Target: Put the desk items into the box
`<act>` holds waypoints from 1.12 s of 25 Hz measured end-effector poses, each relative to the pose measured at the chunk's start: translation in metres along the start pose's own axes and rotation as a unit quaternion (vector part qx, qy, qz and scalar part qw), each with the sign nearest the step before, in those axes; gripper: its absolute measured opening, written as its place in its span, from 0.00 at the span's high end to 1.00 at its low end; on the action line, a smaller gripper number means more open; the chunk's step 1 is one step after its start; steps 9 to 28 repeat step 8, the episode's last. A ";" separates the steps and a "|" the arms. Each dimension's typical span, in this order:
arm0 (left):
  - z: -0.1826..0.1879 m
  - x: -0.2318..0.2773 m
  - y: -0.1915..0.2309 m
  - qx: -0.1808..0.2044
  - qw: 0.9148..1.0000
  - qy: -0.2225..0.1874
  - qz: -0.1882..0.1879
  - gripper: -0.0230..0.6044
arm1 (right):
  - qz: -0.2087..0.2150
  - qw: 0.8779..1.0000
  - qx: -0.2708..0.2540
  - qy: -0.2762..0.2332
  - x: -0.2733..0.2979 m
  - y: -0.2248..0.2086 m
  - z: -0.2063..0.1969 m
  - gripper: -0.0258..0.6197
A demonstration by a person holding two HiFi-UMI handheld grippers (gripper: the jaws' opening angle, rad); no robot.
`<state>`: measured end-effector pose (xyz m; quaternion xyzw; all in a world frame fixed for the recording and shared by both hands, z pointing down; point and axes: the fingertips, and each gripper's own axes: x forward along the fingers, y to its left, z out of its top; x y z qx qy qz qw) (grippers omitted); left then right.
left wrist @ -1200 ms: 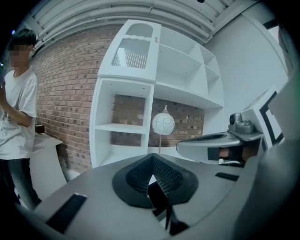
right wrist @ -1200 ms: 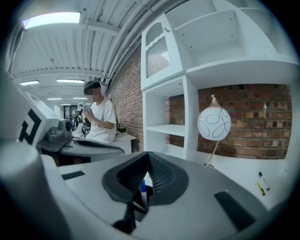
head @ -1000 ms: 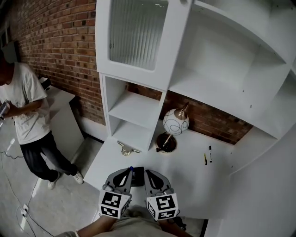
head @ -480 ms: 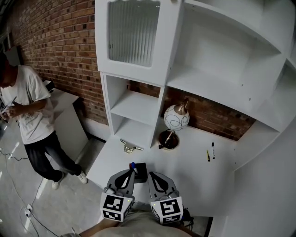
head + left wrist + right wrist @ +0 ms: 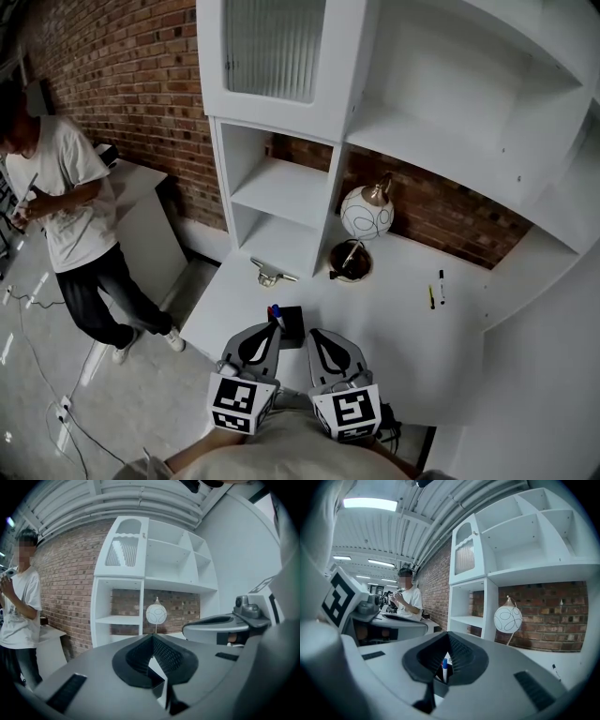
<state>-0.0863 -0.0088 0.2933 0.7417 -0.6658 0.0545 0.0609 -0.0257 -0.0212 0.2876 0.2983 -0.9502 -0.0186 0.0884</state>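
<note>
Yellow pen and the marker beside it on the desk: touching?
Apart. The head view shows the yellow pen and the marker lying side by side with bare white desk between them.

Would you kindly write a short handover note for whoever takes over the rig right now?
The left gripper and the right gripper both have their jaws together and hold nothing. They sit side by side at the front of the desk.
Done: the black box, just ahead of them, has a blue pen and a red pen standing in it.
Left: the yellow pen and black marker at the far right, the gold ornament, and perhaps the dark bowl.
</note>
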 end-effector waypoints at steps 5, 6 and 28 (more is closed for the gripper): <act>0.000 -0.001 0.003 0.014 1.000 -0.003 0.001 0.95 | -0.001 1.000 -0.009 -0.002 0.002 0.000 0.000 0.93; 0.001 -0.001 0.004 0.016 1.000 -0.004 0.002 0.95 | -0.003 1.000 -0.009 -0.003 0.003 -0.001 -0.001 0.93; 0.001 0.000 0.005 0.019 1.000 -0.005 0.002 0.95 | -0.007 1.000 -0.007 -0.004 0.005 -0.004 -0.001 0.93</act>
